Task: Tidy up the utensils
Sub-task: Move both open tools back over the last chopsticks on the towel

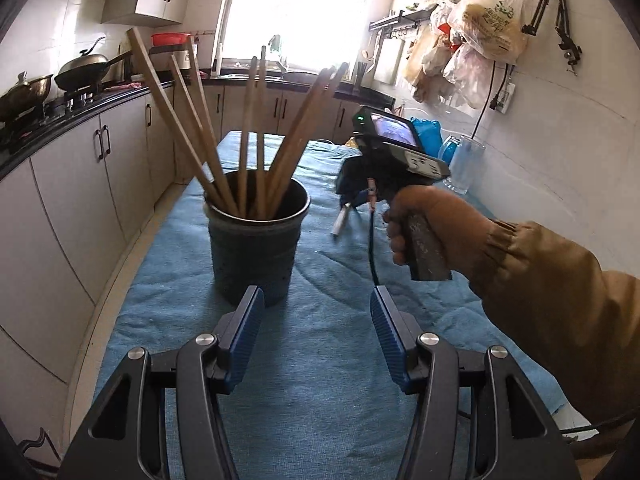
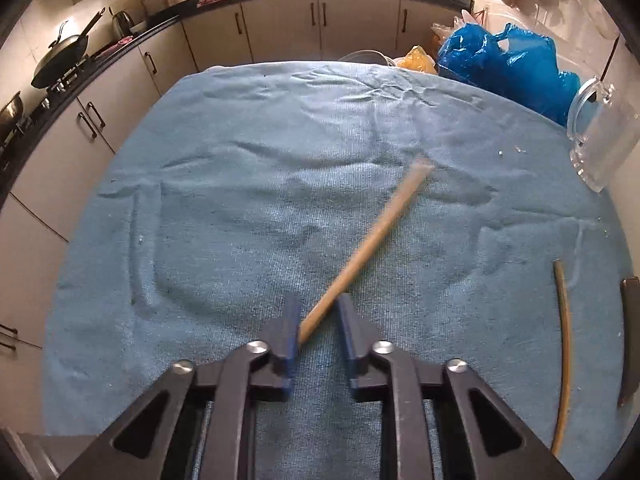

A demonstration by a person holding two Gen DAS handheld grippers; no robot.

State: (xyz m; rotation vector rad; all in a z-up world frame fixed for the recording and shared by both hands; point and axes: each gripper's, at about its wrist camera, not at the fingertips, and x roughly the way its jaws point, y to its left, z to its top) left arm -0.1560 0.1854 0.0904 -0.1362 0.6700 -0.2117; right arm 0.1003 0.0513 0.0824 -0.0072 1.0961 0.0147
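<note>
Chopsticks are the matter of the task, and one chopstick [image 2: 362, 254] is seen nearest, caught low on its shaft between the pads of the right gripper [image 2: 318, 320]; its upper end is blurred and leans away to the right above the blue cloth [image 2: 240, 200]. The jaws appear closed on it, though the gap beside one pad leaves the firmness of the hold uncertain. The left gripper [image 1: 316, 312] is held with its jaws apart and nothing between them, just short of the dark cup [image 1: 256, 240].

Most of the work appears done: a bundle of chopsticks [image 1: 248, 132] is already stood upright in the cup, fanned against its rim. At least one loose chopstick [image 2: 564, 344] is left lying on the cloth at the right edge, with a dark flat object beside it that cannot be identified. The held stick is judged to be bound for the cup.

Farther off, a clear plastic jug [image 2: 600, 132] stands, its contents not discernible, and a blue plastic bag [image 2: 504, 64] lies behind it.
</note>
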